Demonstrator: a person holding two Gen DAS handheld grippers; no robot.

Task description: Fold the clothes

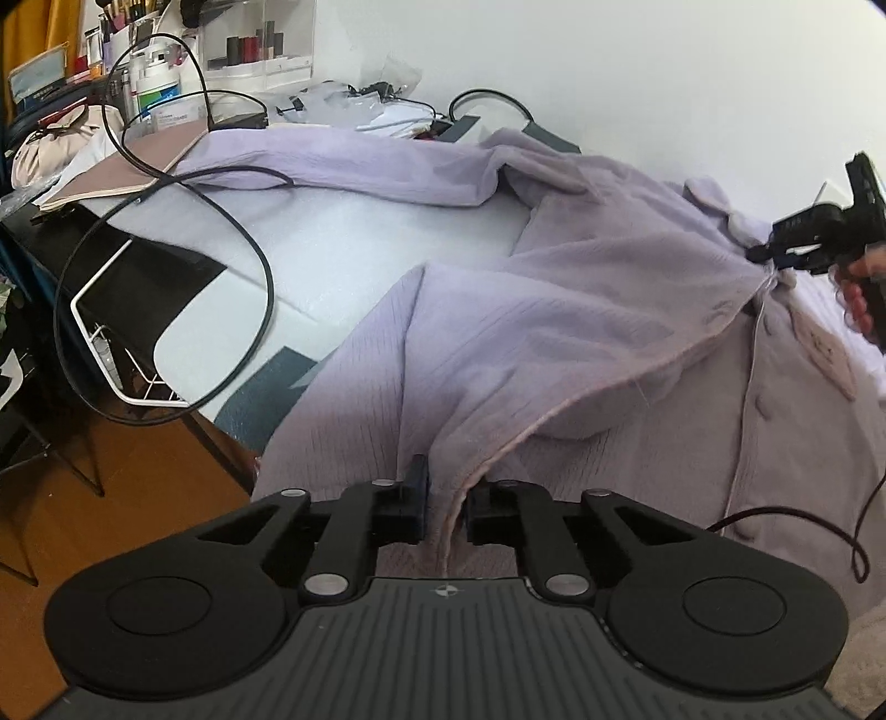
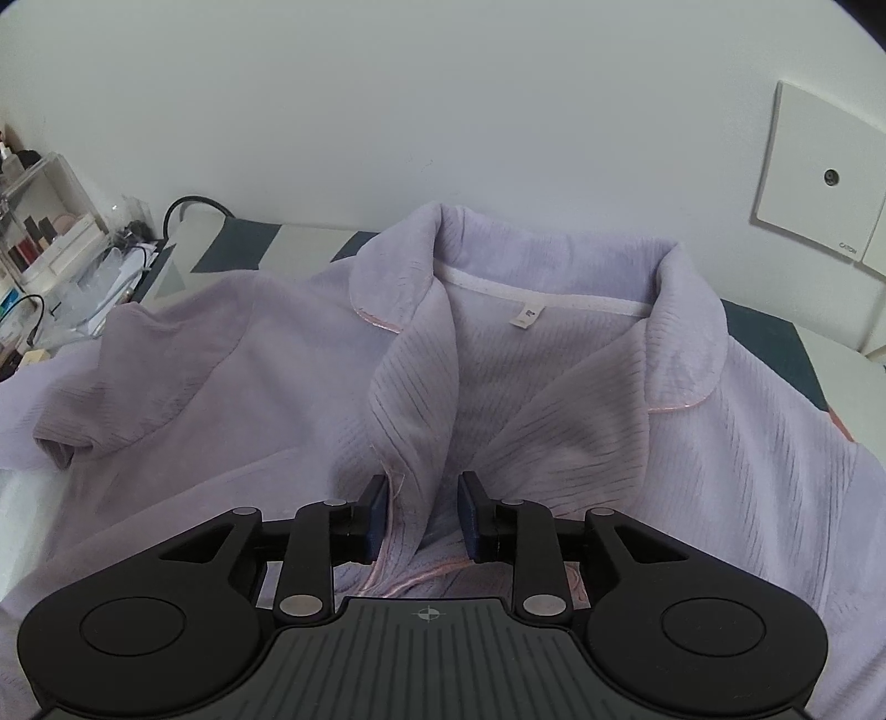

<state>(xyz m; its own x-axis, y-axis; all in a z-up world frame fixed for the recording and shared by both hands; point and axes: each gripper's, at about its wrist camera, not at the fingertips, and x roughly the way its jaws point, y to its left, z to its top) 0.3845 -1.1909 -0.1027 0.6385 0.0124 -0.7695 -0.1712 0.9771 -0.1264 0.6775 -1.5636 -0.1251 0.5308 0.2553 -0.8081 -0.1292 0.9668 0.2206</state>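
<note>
Lilac pyjama top (image 2: 554, 387) spread on table (image 1: 354, 243), collar toward wall.

Left tongs (image 1: 446, 501) clenched on piped hem; right tongs (image 2: 421, 512) parted, astride front placket, below collar. Neck tag (image 2: 526, 317) unreadable; "CATON" on wall plate (image 2: 819, 171).

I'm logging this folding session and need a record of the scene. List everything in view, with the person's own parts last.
Pyjama shirt: one, lilac with pink piping, spread across the table, collar toward the wall.
Sleeve: one, lilac, stretched out toward the clutter.
Table: one, pale top with dark patches, under the shirt.
Cable: one, black, looping over the table's edge.
Wire basket: one, white, below the table's edge.
Cosmetics organiser: one, clear, at the far end.
Wall plate: one, white, on the wall.
Left gripper: black, fingers shut on the shirt's front edge.
Right gripper: black, fingers apart, shirt placket between them.
Hand: one, holding the right gripper.
</note>
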